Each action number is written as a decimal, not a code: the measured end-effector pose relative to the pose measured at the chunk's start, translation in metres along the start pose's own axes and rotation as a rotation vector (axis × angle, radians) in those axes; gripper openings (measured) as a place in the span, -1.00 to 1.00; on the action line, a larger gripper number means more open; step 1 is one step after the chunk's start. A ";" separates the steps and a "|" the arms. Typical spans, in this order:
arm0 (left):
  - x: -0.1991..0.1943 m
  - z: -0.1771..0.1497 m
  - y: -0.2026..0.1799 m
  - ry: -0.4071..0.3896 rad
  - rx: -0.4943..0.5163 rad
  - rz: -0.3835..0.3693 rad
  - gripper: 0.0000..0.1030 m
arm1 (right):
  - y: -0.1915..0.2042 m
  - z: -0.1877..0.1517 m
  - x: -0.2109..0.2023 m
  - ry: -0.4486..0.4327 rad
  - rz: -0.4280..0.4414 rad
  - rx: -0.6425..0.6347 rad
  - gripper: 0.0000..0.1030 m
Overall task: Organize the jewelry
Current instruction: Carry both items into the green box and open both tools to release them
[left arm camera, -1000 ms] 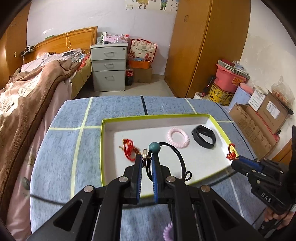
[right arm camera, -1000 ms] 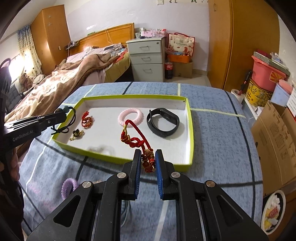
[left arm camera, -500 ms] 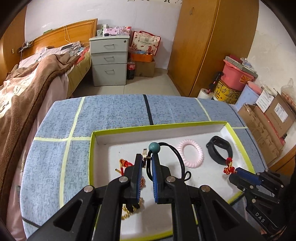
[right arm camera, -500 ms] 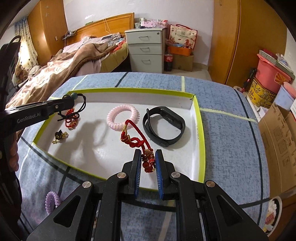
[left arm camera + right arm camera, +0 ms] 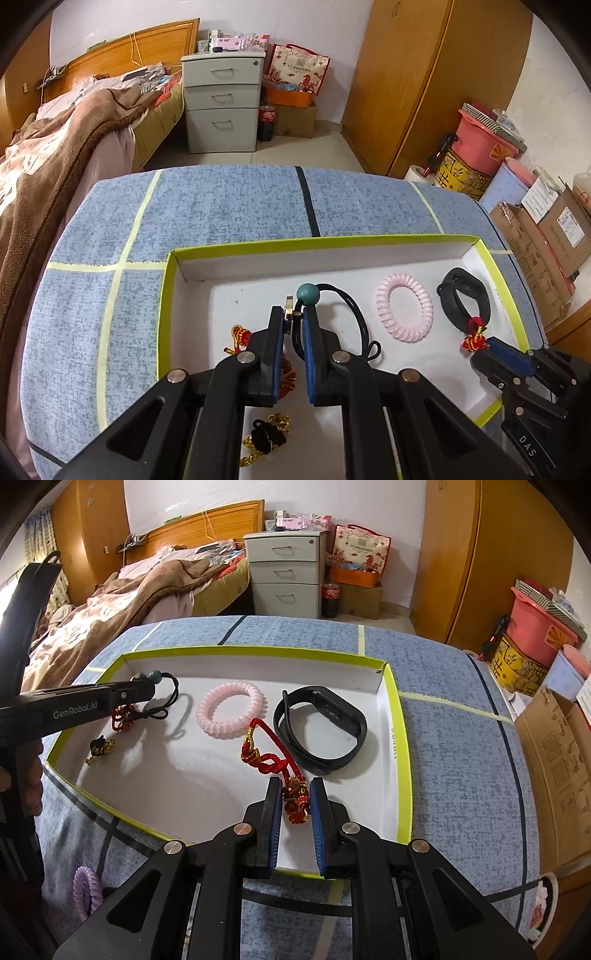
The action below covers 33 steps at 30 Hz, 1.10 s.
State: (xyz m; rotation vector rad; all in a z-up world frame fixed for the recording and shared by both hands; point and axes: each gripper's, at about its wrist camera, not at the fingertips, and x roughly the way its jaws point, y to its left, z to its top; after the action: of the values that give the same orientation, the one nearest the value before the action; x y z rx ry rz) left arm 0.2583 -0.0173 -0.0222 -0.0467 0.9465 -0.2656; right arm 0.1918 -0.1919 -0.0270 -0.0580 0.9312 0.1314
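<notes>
Jewelry is going into the tray [image 5: 393, 716] from both sides at once! A second ago both grippers were back near the front edge; now both have pushed in over the white floor, so two drops look imminent.

Left gripper [image 5: 293, 317]: jaws nearly closed, pinching the black cord [image 5: 351, 306] just below its green bead [image 5: 308, 293], with a small metal piece caught at the tips. The cord's loop hangs to the right over the tray's left half. It has travelled from the rim to right above the red knot [image 5: 123, 714] and the black-and-gold charm [image 5: 99, 747] already lying there.

Right gripper [image 5: 295, 794]: jaws narrowly parted and clamped on the beaded end of the red cord [image 5: 271, 758], which trails forward and seems to touch the tray floor between the pink coil [image 5: 231, 710] and the black band [image 5: 321, 729]. Earlier that cord dangled outside the front wall; now the tips are past it.

So four pieces are lying inside and two more are held over the tray. My read: opening each gripper comes next, and the risk is the cords tangling with their neighbours. One purple coil [image 5: 85, 890] lies out on the blue cloth [image 5: 454, 738], so there's work left.
</notes>
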 end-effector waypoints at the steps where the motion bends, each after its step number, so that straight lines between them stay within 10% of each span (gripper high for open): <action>1: 0.001 0.000 0.000 0.000 0.003 0.006 -0.80 | 0.000 0.001 0.000 0.000 -0.001 0.000 -0.69; 33: -0.031 -0.014 0.004 -0.038 -0.030 -0.035 -0.20 | -0.002 -0.003 -0.021 -0.053 0.020 0.040 -0.25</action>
State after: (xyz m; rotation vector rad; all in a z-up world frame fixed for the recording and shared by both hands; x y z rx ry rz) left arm 0.2301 -0.0047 -0.0064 -0.0960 0.9124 -0.2818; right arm 0.1775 -0.1961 -0.0123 -0.0077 0.8809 0.1322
